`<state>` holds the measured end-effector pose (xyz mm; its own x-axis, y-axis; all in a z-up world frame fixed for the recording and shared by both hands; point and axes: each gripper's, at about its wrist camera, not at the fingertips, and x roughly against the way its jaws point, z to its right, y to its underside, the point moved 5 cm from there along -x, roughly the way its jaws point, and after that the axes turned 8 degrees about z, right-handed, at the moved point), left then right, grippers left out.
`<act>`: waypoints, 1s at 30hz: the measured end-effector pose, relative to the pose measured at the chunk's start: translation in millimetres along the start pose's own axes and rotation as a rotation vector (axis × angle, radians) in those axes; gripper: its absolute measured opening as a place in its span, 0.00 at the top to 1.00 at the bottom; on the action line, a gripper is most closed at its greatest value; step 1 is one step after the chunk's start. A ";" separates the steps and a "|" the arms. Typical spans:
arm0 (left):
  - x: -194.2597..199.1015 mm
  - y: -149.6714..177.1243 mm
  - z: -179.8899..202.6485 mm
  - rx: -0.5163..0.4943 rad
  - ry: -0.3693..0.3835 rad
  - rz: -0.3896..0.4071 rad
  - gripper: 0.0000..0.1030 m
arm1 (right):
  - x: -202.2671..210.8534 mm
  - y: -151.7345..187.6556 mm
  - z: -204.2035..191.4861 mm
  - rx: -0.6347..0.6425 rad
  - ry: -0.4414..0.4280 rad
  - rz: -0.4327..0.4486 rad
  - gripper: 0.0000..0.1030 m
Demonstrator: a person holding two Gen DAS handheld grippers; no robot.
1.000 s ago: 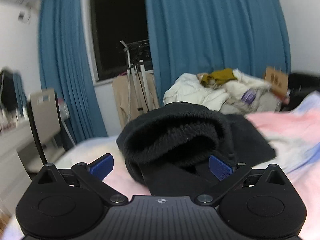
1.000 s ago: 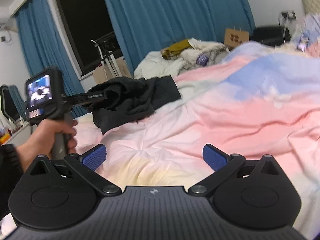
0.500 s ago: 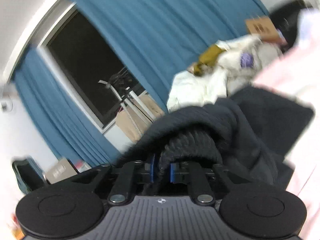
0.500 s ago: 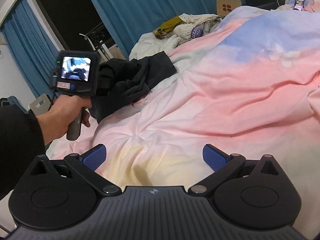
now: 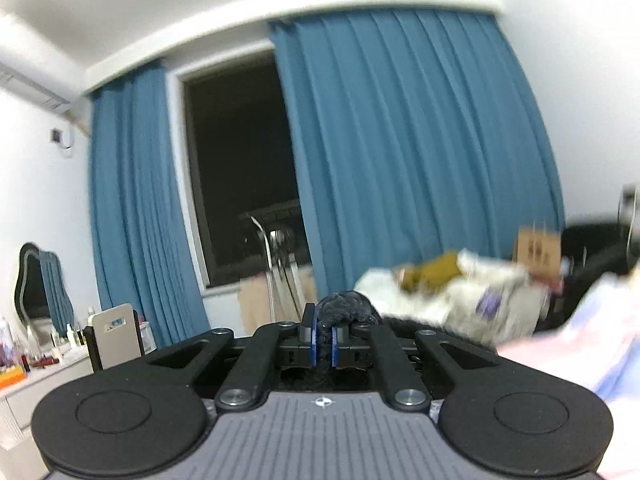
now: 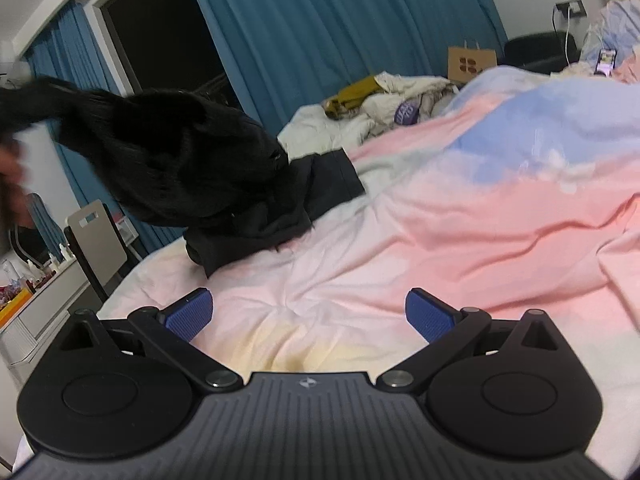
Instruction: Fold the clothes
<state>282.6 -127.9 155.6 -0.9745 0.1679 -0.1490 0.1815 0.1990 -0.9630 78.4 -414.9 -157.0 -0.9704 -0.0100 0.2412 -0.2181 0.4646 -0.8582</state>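
The right gripper (image 6: 308,314) hangs over the pink, blue and cream bedspread (image 6: 460,216) with its blue pads (image 6: 430,314) spread wide and nothing between them. Off to the left a black fleecy garment (image 6: 176,156) is lifted at one end while its other end trails on the bed, and a heap of pale clothes (image 6: 372,104) sits beyond it by the blue curtains (image 6: 340,20)
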 end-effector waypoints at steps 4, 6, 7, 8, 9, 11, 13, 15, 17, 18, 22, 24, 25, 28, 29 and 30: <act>72.0 -56.6 -64.0 0.092 -0.039 0.069 0.94 | 13.7 -9.9 -4.1 -0.016 -0.023 0.028 0.00; 104.1 -68.9 -103.4 0.129 -0.092 0.092 0.94 | 21.2 -14.8 -8.7 -0.014 -0.042 0.046 0.00; 113.7 -68.0 -121.2 0.141 -0.121 0.088 0.94 | 24.9 -17.3 -11.1 -0.013 -0.051 0.054 0.00; 123.4 -67.1 -139.1 0.154 -0.150 0.083 0.94 | 26.3 -18.5 -13.0 -0.009 -0.055 0.058 0.00; 132.8 -65.6 -156.9 0.166 -0.180 0.077 0.94 | 27.6 -19.5 -14.9 -0.005 -0.059 0.062 0.00; 141.4 -43.8 -191.9 0.203 -0.247 0.002 0.94 | 28.1 -20.2 -17.3 -0.002 -0.066 0.063 0.00; 149.7 -7.4 -222.0 0.241 -0.303 -0.097 0.94 | 26.3 -19.3 -18.1 -0.006 -0.071 0.056 0.00; 158.4 29.3 -251.4 0.278 -0.359 -0.197 0.94 | 22.9 -16.7 -18.1 -0.003 -0.069 0.050 0.00; 163.8 69.8 -270.6 0.305 -0.406 -0.274 0.94 | 19.6 -14.2 -18.3 0.001 -0.067 0.044 0.00; 168.2 86.7 -278.8 0.321 -0.424 -0.304 0.94 | 18.0 -13.0 -18.5 0.003 -0.067 0.042 0.00; 203.4 118.2 -291.2 0.346 -0.437 -0.349 0.92 | 11.9 -7.6 -22.6 0.023 -0.084 0.029 0.01; 220.6 121.4 -287.3 0.354 -0.431 -0.369 0.89 | 10.3 -4.8 -26.9 0.031 -0.105 0.024 0.02; 229.1 123.0 -285.3 0.359 -0.427 -0.379 0.84 | 9.5 -3.9 -28.5 0.034 -0.112 0.022 0.04; 254.9 127.8 -279.4 0.371 -0.418 -0.408 0.57 | 11.4 -2.4 -33.3 0.042 -0.132 0.022 0.08; 263.5 129.4 -277.5 0.376 -0.415 -0.418 0.56 | 12.7 -2.4 -34.7 0.042 -0.138 0.023 0.08; 272.1 131.0 -275.5 0.380 -0.412 -0.428 0.56 | 14.2 -2.8 -35.6 0.042 -0.144 0.025 0.09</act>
<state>77.6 209.8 50.7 -0.9343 -0.2437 0.2601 -0.2147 -0.1977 -0.9565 69.0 -384.8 -135.1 -0.9797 -0.1273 0.1549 -0.1952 0.4293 -0.8818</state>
